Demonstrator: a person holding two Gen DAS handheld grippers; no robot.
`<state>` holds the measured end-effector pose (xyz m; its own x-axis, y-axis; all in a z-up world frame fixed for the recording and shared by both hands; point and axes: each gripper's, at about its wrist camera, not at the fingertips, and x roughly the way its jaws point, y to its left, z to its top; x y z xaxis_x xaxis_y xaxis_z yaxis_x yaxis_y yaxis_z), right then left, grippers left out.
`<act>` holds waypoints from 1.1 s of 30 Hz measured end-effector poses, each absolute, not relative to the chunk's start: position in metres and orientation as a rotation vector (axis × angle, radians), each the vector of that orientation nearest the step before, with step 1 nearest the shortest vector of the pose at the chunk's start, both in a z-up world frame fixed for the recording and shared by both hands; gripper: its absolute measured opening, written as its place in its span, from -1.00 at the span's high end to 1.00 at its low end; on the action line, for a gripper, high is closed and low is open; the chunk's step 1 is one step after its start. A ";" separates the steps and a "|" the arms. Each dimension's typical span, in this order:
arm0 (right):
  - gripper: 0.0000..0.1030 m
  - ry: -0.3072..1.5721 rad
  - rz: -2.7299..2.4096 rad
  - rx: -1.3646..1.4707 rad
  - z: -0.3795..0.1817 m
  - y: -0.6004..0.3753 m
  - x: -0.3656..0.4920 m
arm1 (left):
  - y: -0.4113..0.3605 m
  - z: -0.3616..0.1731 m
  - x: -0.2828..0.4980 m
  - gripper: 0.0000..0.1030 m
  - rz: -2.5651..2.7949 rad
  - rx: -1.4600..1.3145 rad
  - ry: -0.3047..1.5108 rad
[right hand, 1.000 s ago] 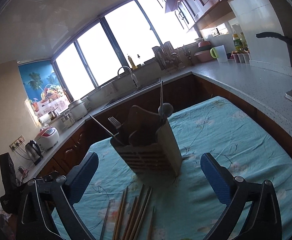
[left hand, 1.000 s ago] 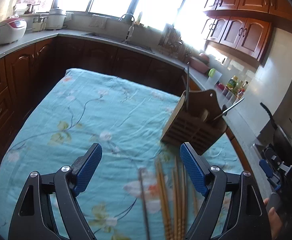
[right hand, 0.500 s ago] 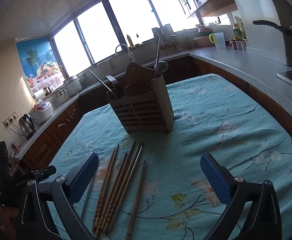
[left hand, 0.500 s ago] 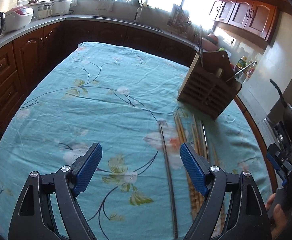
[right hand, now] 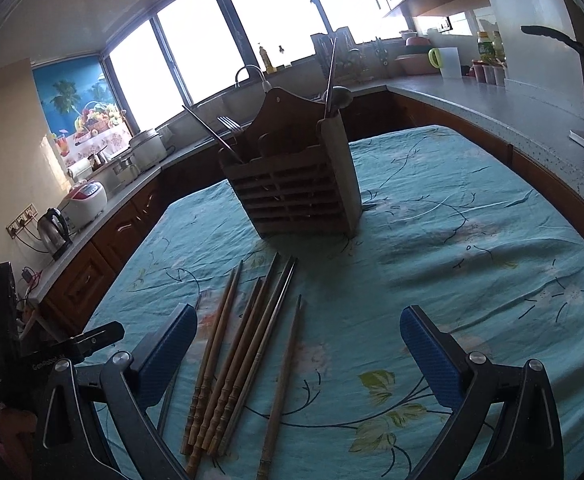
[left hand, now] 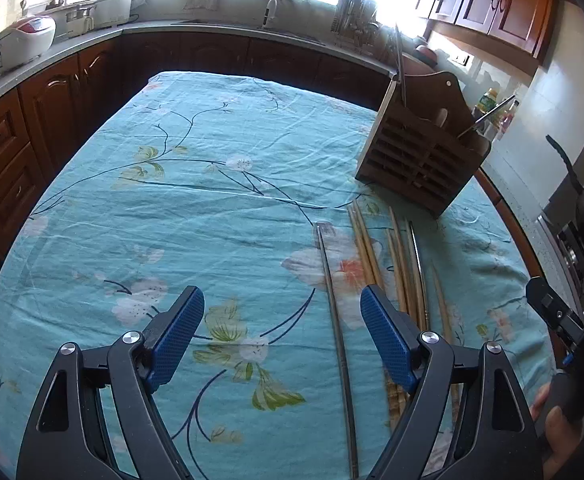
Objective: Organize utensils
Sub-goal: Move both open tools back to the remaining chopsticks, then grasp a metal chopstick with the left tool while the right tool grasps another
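Both pairs of fingers stand wide apart and hold nothing: the left gripper (left hand: 282,334) hangs over the cloth with a metal chopstick (left hand: 335,320) lying loose between its pads, and the right gripper (right hand: 297,354) frames the wooden chopsticks (right hand: 228,360) on the desk (right hand: 471,240). The sticks lie side by side, some touching, just in front of the holder (right hand: 292,192), which already carries a fork, a spoon and a few more sticks. Risks, as I judge them: closing on the bundle could pinch several sticks or scatter them; thin sticks may roll off the pads; the soft cloth could bunch; a careless insertion could tip the holder.
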<state>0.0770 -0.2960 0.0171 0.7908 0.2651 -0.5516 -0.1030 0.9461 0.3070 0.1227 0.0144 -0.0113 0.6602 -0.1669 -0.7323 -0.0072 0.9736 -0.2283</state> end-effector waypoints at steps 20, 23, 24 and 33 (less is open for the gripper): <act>0.44 0.858 0.238 0.266 -0.019 -0.266 0.168 | -0.020 -0.038 0.194 0.07 -0.179 -0.171 0.990; 0.54 0.891 0.235 0.247 -0.025 -0.262 0.179 | -0.024 -0.044 0.202 0.19 -0.187 -0.164 1.006; 0.55 0.900 0.232 0.241 -0.028 -0.260 0.182 | -0.026 -0.046 0.205 0.27 -0.189 -0.156 1.013; 0.70 0.937 0.207 0.132 -0.034 -0.246 0.200 | -0.041 -0.053 0.220 0.54 -0.194 -0.089 1.018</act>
<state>0.1997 -0.2461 -0.0335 0.5745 0.2334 -0.7845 -0.1187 0.9721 0.2023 0.2199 -0.0408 -0.0529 0.5094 -0.2025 -0.8363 0.1199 0.9791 -0.1640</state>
